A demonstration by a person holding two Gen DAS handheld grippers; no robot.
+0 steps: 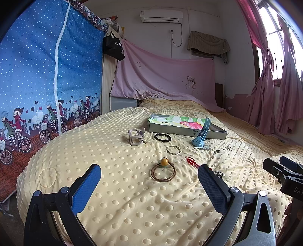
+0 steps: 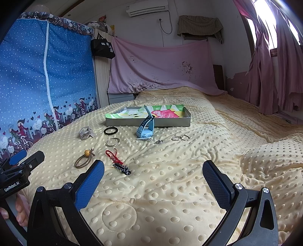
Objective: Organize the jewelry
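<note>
Both claws, left (image 1: pixel 149 176) and right (image 2: pixel 153 174), hang wide open and empty over the bed (image 2: pixel 189 198). Light, thin, likely slippery bracelets (image 1: pixel 163 171) lie mid-bed before the tray (image 2: pixel 147 123); pinching a rim looks best.

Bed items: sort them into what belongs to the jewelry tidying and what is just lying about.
For the job:
tray
blue watch
black ring
silver hoop
bead hair tie
red cord charm
small silver rings

Just there:
black bag
pink sheet
curtain
air conditioner
</note>
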